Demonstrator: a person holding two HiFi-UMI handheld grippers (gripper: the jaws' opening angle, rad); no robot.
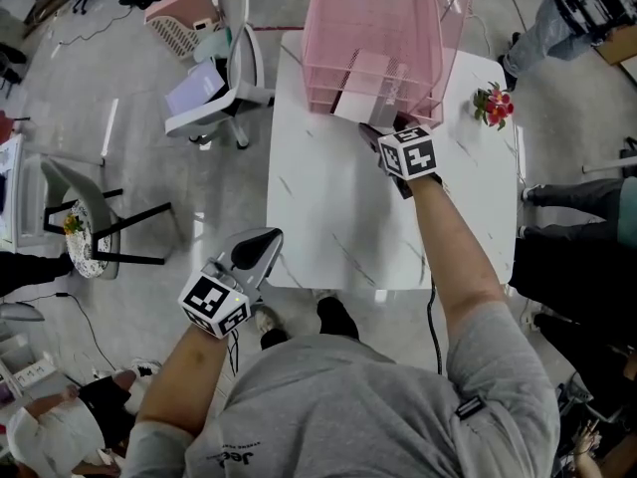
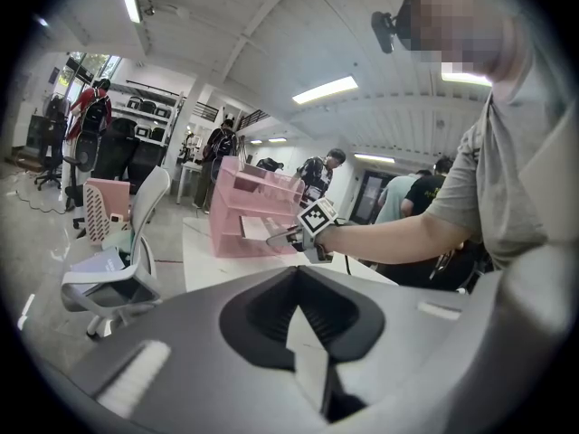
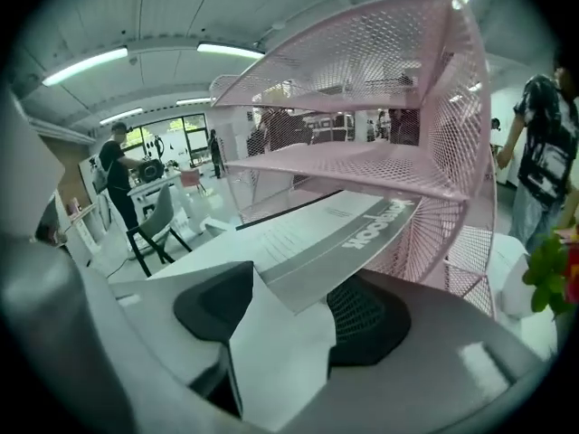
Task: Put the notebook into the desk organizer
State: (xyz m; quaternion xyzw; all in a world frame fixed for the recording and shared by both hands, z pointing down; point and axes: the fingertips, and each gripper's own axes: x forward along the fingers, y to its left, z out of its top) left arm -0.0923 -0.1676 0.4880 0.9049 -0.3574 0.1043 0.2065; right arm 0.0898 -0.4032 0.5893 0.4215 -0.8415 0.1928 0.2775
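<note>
A pink mesh desk organizer (image 1: pixel 398 38) stands at the far edge of the white table (image 1: pixel 318 217). The pale notebook (image 1: pixel 363 93) lies flat, partly inside the organizer's lowest shelf, with its near end sticking out. In the right gripper view the notebook (image 3: pixel 335 233) runs under the pink shelves (image 3: pixel 380 165), its near corner lying between the jaw tips. My right gripper (image 1: pixel 375 134) is at that corner, jaws apart, pads not pressing on it. My left gripper (image 1: pixel 261 244) hangs off the table's near-left corner, shut and empty.
A small pot of red flowers (image 1: pixel 494 105) sits on the table's right side, close to the organizer. A white office chair (image 1: pixel 224 78) stands left of the table, a black-legged chair (image 1: pixel 90 217) further left. People stand along the right edge (image 1: pixel 577 227).
</note>
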